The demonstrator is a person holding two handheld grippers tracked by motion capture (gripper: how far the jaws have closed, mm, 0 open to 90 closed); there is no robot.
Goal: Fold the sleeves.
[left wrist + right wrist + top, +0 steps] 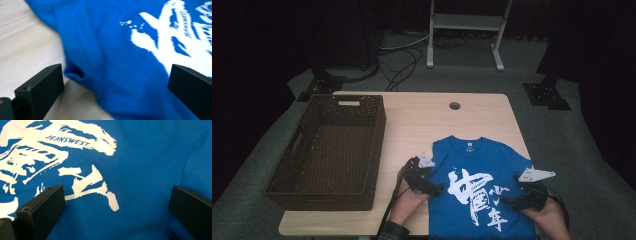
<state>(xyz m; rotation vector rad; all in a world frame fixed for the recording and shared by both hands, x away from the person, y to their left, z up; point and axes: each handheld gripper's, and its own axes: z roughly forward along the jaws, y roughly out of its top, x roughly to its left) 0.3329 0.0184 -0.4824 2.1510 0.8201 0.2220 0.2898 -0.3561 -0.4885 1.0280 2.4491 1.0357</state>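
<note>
A blue T-shirt with a white printed design lies flat on the right half of the wooden table, collar toward the far side. My left gripper hovers at the shirt's left edge, jaws wide apart with nothing between them. In the left gripper view the shirt spreads under the gripper, its hem folded over bare wood. My right gripper is over the shirt's right side, open too. In the right gripper view the print on the shirt reads JEANSWEST, beneath the gripper.
A dark brown wicker basket with nothing inside stands on the left part of the table. A round cable hole sits near the far edge. A white metal stand and cables lie on the floor beyond.
</note>
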